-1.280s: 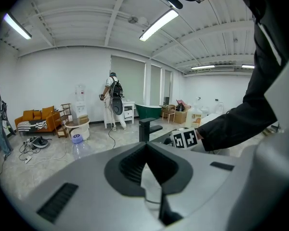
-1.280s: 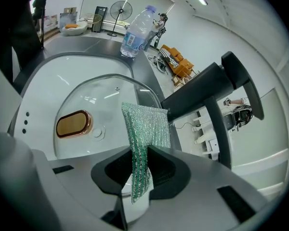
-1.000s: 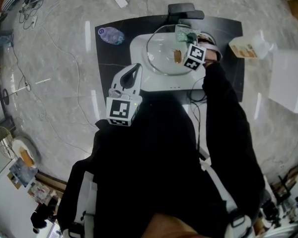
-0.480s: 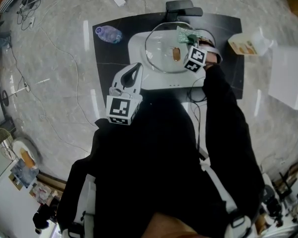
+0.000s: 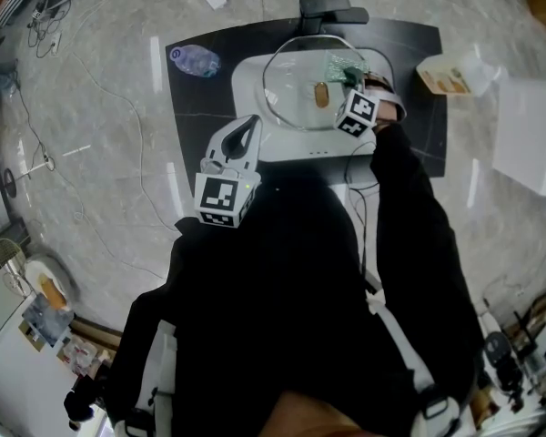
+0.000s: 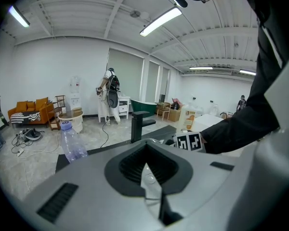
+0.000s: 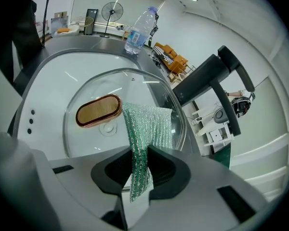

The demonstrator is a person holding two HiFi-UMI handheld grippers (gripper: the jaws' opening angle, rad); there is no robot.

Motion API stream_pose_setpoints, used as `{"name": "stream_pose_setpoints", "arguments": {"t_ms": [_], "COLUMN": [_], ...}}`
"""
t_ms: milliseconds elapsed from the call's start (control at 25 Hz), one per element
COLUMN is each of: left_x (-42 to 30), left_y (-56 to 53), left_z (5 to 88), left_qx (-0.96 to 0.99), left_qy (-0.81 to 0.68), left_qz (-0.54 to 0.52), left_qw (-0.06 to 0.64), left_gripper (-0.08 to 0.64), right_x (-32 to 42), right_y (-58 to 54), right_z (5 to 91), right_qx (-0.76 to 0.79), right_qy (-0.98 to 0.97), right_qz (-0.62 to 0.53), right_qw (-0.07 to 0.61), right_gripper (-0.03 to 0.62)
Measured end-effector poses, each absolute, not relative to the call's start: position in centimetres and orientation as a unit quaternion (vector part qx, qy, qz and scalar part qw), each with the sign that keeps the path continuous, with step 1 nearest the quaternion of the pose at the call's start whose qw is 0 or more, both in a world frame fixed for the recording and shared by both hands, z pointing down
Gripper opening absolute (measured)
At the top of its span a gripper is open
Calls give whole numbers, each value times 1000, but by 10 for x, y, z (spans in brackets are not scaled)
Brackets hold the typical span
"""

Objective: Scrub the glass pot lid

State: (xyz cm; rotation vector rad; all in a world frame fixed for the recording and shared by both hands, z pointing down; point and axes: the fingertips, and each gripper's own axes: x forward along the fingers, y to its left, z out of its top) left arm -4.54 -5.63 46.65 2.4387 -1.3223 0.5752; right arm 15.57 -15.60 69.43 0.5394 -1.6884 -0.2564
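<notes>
The glass pot lid [image 5: 296, 94] is lying dome-up inside the white sink [image 5: 253, 85], which is sitting in the dark tabletop [image 5: 193, 107] just in front of the black faucet [image 5: 332, 12]. In the right gripper view the lid [image 7: 91, 93] is showing as a clear round dome with a thin bright rim, so the white basin is reading straight through it. An oval brown knob [image 7: 99, 110] with a coppery edge is sitting at its middle, and a small round fitting is showing just below the knob.

The right hand-held gripper [image 7: 137, 177] is clamping its jaws tight on a green glittery scrubbing cloth [image 7: 147, 129]. The free part of the cloth is draping onto the lid's glass beside the knob, on the side towards the faucet.

The left hand-held gripper [image 6: 151, 186] is hanging well apart from the lid, over the near-left corner of the sink in the head view, with its jaws pressed together and nothing between them.

A clear plastic bottle [image 5: 194, 59] is resting on the tabletop to the left of the sink
</notes>
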Motion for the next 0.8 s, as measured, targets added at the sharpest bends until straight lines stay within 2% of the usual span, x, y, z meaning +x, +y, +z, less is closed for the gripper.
{"name": "stream_pose_setpoints", "arguments": {"t_ms": [800], "left_x": [-44], "left_y": [-47], "left_z": [470], "left_qx": [851], "left_qy": [-457], "left_qz": [206], "left_qw": [158], "left_gripper": [3], "right_x": [167], "right_y": [-122], "right_z": [710], "right_qx": [237], "right_qy": [-735], "right_qz": [-91], "right_qw": [629], "right_gripper": [74]}}
